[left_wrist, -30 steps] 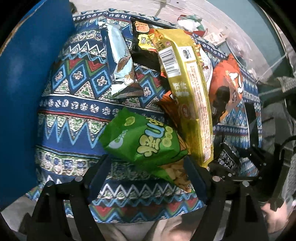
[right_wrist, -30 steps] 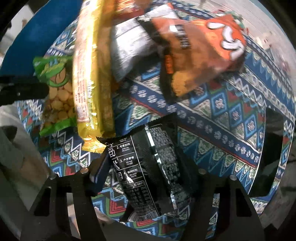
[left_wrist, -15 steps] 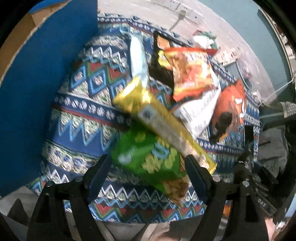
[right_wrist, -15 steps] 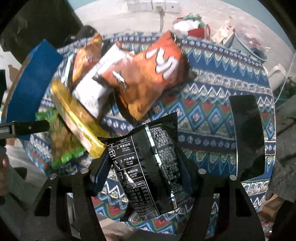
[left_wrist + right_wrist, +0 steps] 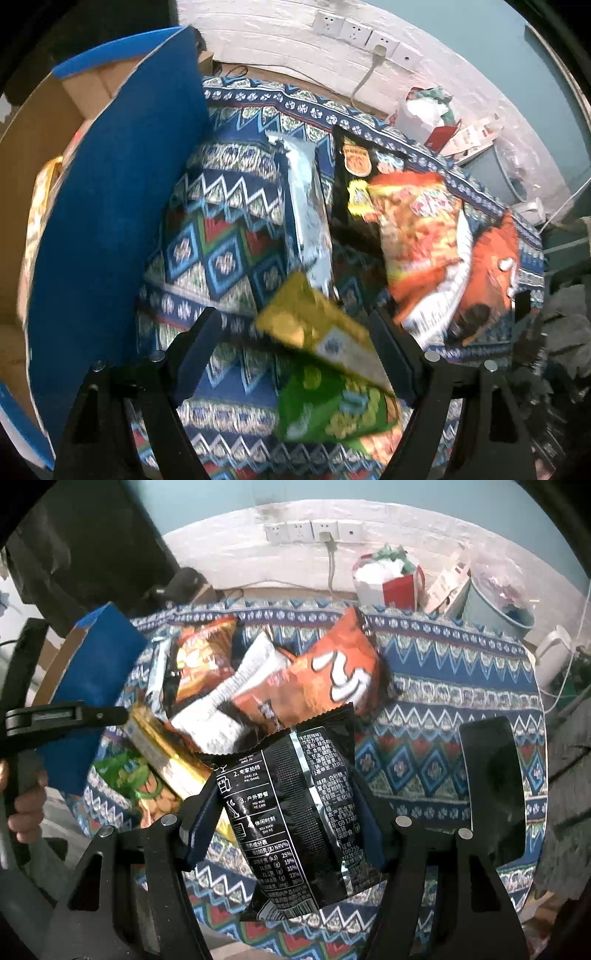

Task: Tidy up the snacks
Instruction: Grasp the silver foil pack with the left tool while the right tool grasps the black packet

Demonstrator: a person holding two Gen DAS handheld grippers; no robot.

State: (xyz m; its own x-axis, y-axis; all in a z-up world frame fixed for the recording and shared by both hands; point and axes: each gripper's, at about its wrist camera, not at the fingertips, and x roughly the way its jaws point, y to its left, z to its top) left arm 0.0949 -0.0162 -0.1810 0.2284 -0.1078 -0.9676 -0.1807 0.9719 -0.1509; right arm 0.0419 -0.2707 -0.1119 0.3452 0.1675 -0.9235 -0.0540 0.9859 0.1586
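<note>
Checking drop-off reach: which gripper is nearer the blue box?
Left. The left gripper, carrying the green snack bag, hangs right beside the blue box. The right gripper, shut on the black packet, is farther across the patterned cloth.

The cloth (image 5: 443, 709) is blue with white zigzags and red, green and blue diamonds. A black bag (image 5: 291, 812) carries white print; other bags are orange (image 5: 325, 679), green (image 5: 332, 406) and yellow (image 5: 317, 328). The box (image 5: 110, 221) is blue outside, brown inside.

- Your black snack bag (image 5: 295, 812) is glossy, crinkled foil plastic.
- The patterned tablecloth (image 5: 443, 709) looks like matt woven cloth.
- The blue box (image 5: 110, 221) shows a matt face with a raw cardboard inside.
</note>
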